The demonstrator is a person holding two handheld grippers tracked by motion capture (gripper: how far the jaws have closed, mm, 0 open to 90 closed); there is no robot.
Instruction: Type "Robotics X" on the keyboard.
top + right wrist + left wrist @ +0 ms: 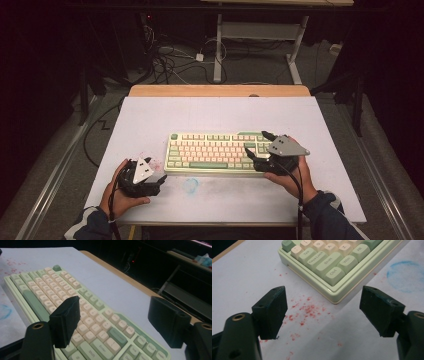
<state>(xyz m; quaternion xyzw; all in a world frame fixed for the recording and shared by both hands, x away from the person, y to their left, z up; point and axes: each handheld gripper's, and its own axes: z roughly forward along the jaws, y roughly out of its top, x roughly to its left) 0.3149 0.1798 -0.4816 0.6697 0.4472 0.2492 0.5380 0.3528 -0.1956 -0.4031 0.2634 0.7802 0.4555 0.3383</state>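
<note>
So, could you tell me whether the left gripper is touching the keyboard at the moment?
Apart. In the left gripper view, the left gripper has its jaws wide open, and bare, red-speckled table lies between its fingertips and the keyboard's near corner.

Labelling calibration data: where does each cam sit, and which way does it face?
High view: above the person's side, looking forward and down at the table; forearms, both hands, left gripper and right gripper show.
Left gripper view: rides the left gripper, facing the keyboard corner; open jaws.
Right gripper view: over the keyboard's right end; open jaws.
Shared: keyboard, red specks.
</note>
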